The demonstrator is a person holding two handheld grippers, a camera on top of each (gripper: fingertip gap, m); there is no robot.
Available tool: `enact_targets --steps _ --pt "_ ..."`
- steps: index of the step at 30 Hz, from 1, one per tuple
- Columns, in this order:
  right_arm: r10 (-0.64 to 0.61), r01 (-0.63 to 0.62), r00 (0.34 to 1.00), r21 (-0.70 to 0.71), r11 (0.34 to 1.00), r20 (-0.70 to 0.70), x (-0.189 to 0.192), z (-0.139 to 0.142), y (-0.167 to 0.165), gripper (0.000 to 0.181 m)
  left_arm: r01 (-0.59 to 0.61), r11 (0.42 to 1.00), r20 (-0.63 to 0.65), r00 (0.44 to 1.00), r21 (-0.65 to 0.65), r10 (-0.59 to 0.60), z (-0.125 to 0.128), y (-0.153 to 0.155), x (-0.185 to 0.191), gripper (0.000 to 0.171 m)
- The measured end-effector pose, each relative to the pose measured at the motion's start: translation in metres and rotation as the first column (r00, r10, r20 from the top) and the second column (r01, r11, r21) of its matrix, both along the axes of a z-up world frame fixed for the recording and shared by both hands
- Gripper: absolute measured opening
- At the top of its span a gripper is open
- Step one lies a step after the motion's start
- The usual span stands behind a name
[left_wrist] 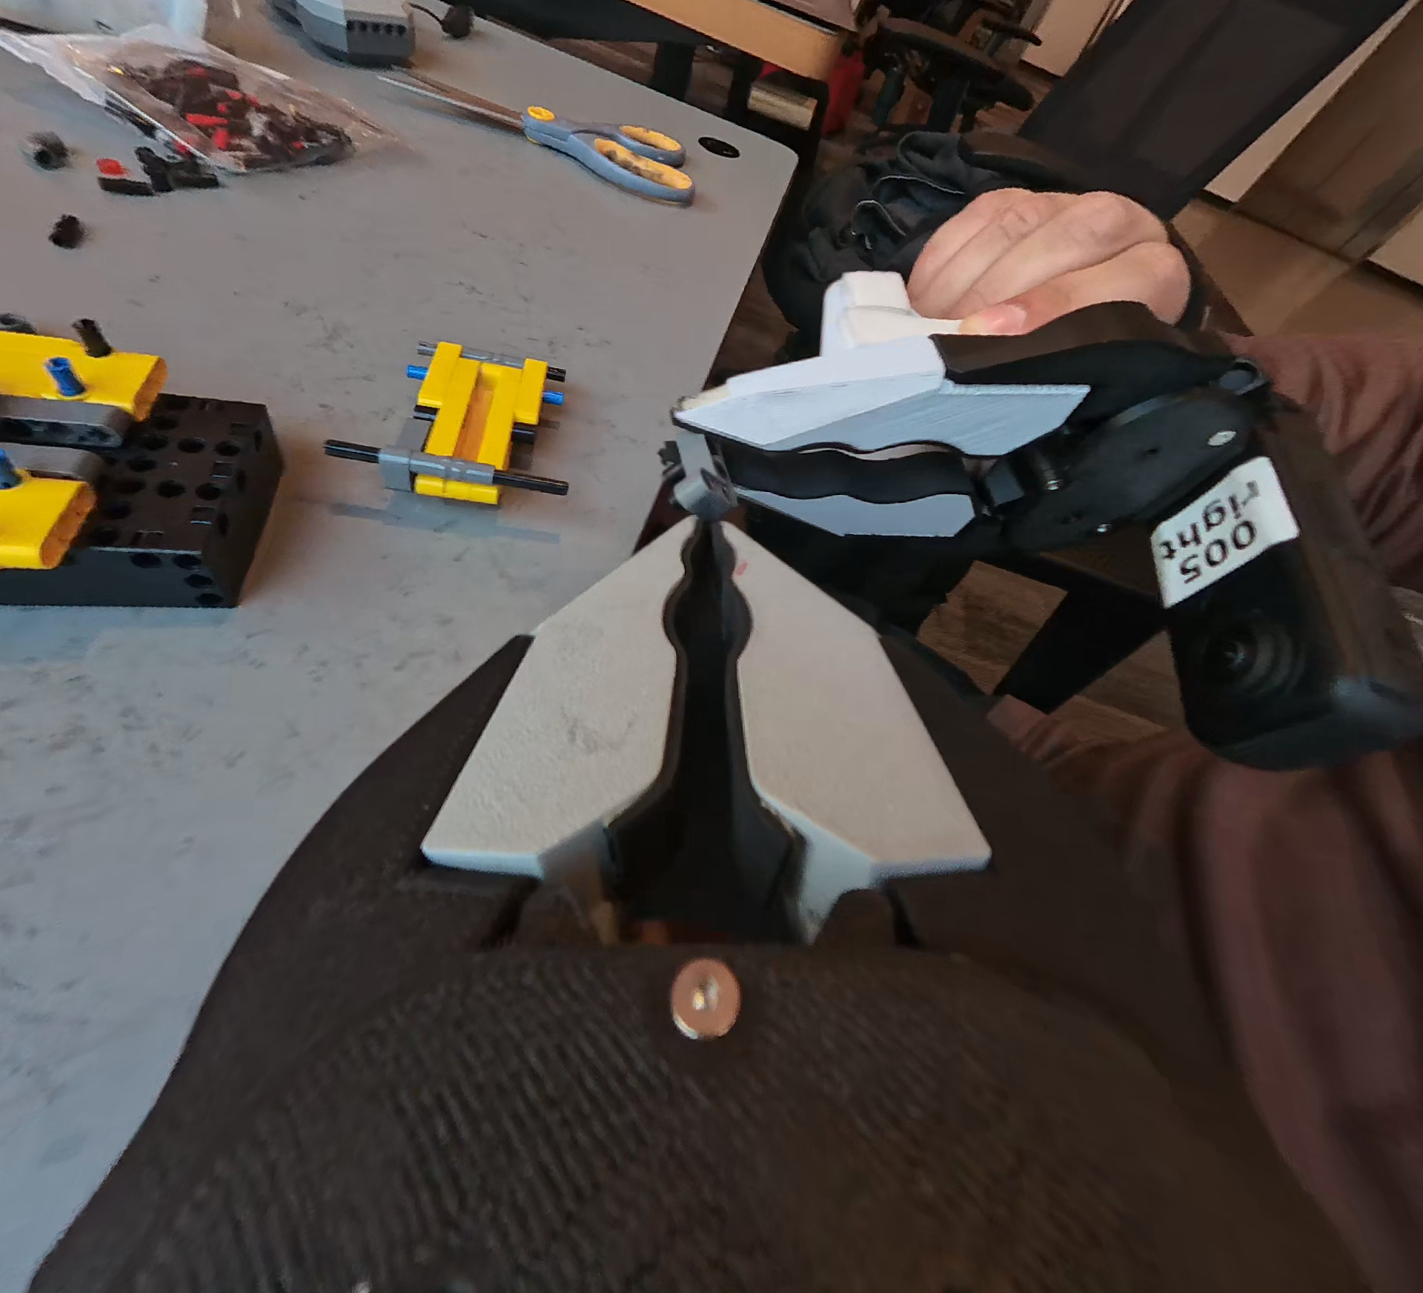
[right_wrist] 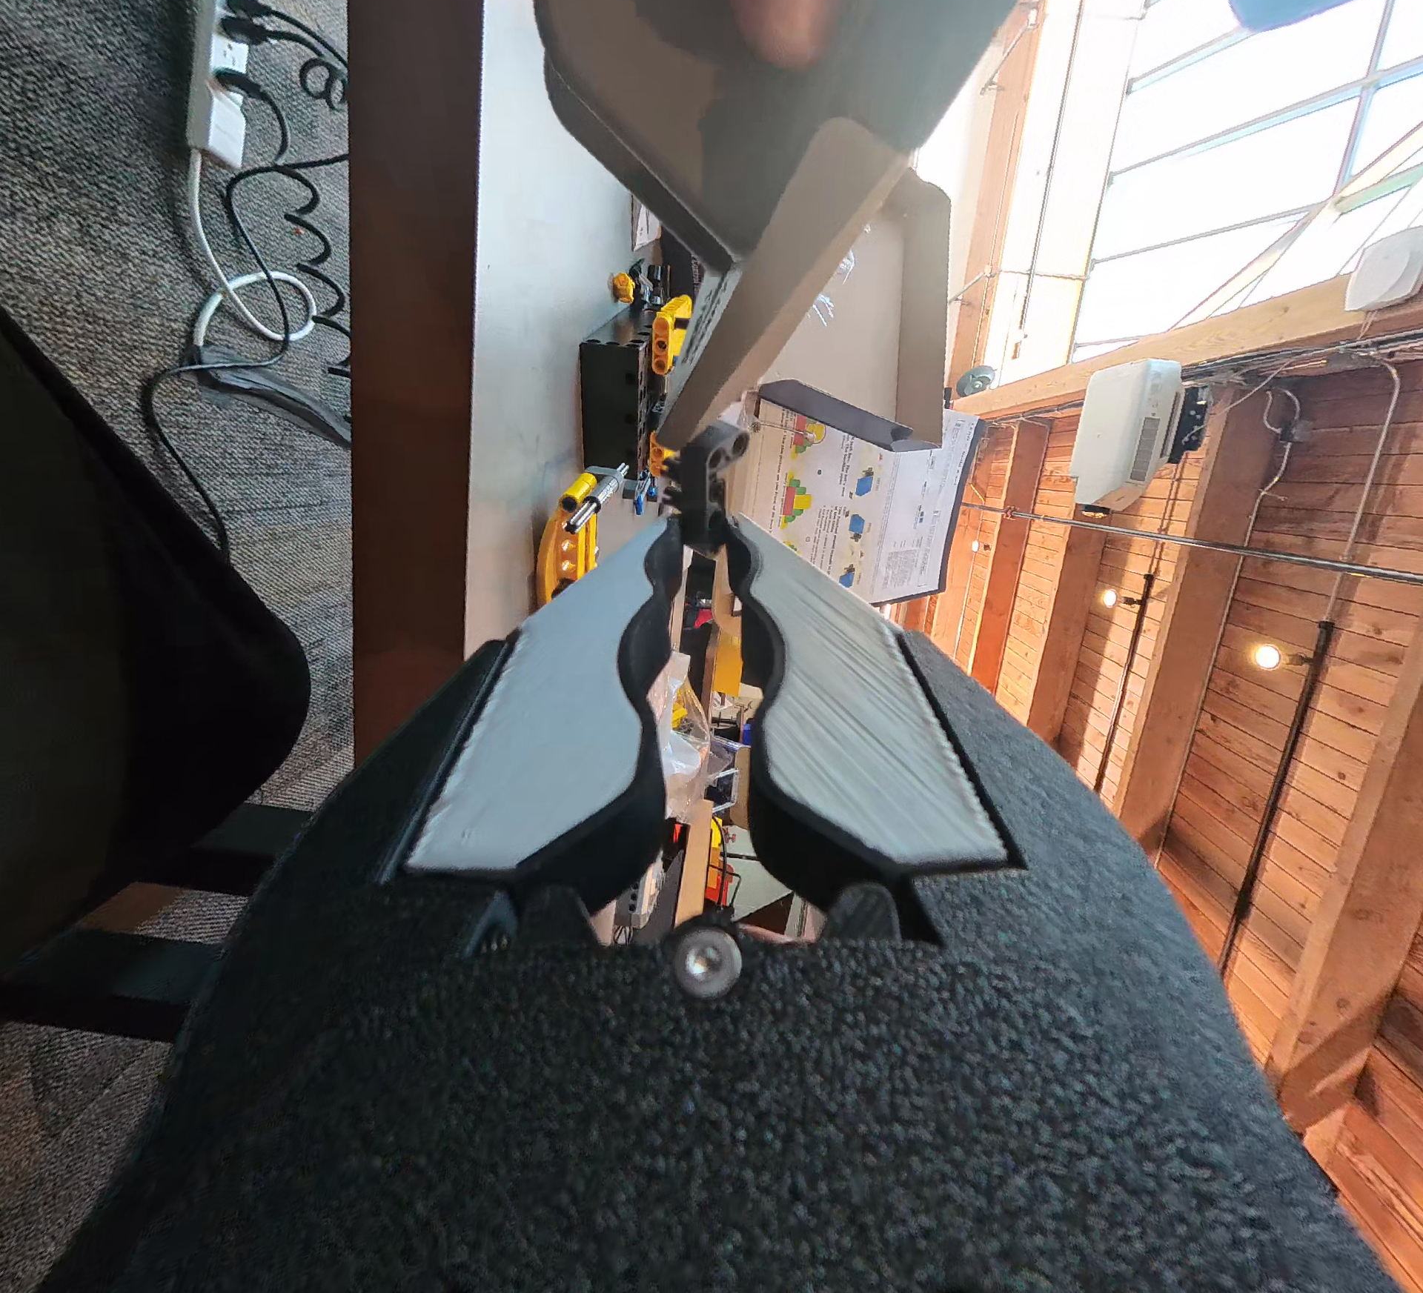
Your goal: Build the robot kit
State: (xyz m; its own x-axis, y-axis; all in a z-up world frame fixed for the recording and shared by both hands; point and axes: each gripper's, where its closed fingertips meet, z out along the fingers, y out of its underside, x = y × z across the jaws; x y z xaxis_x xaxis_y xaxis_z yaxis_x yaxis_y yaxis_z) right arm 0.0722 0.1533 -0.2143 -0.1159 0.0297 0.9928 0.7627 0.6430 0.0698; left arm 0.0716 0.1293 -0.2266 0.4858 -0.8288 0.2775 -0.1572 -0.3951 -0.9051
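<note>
Both the left gripper and right gripper pinch one small grey-black connector piece off the counter edge, a yellow assembly and scissors lying behind.

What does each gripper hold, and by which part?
Both grippers, right gripper and left gripper, pinch one small dark holed connector piece from opposite ends.

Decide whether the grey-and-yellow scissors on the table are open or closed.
Closed: the grey-and-yellow scissors lie flat, blades together in one line, handle loops side by side.

Yellow assembly, seemingly grey part
</note>
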Motion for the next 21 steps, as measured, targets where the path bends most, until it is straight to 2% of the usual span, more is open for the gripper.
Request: enact_targets --steps 4,6,7,8,11,14,16,21 --pt "-0.002 0.002 1.0 0.013 1.0 0.025 0.0 -0.004 0.0 0.009 0.046 0.993 0.032 0.999 -0.105 -0.043 -0.005 -0.007 0.007 0.007" --pt "0.008 -0.008 1.0 0.007 1.0 0.026 -0.001 -0.005 -0.002 0.009 -0.01 0.993 0.003 1.0 -0.117 0.011 -0.012 0.001 0.002 0.021" --pt "0.005 -0.005 1.0 0.011 1.0 0.028 -0.001 -0.005 -0.001 0.009 -0.015 0.991 -0.015 1.0 -0.129 0.014 -0.016 0.001 0.001 0.03" --pt "-0.003 0.003 0.999 0.012 1.0 0.033 -0.001 -0.005 0.0 0.009 -0.001 0.989 -0.022 1.0 -0.148 -0.002 -0.019 -0.002 0.002 0.032" --pt "-0.012 0.012 0.999 0.014 1.0 0.047 -0.001 -0.008 0.003 0.009 0.014 0.99 0.024 1.0 -0.141 -0.011 -0.013 -0.004 0.006 0.014" --pt "-0.014 0.013 0.998 0.02 1.0 0.053 -0.002 -0.009 0.002 0.01 0.008 0.989 0.026 1.0 -0.146 -0.004 -0.012 -0.003 0.007 0.013" --pt "-0.009 0.008 0.999 0.019 1.0 0.046 -0.003 -0.008 0.001 0.009 -0.014 0.991 0.014 1.0 -0.131 0.016 -0.013 0.001 0.004 0.002" --pt "-0.008 0.007 0.999 0.021 1.0 0.051 -0.004 -0.009 0.001 0.01 -0.024 0.988 0.025 0.999 -0.154 0.028 -0.014 0.003 0.001 0.013"
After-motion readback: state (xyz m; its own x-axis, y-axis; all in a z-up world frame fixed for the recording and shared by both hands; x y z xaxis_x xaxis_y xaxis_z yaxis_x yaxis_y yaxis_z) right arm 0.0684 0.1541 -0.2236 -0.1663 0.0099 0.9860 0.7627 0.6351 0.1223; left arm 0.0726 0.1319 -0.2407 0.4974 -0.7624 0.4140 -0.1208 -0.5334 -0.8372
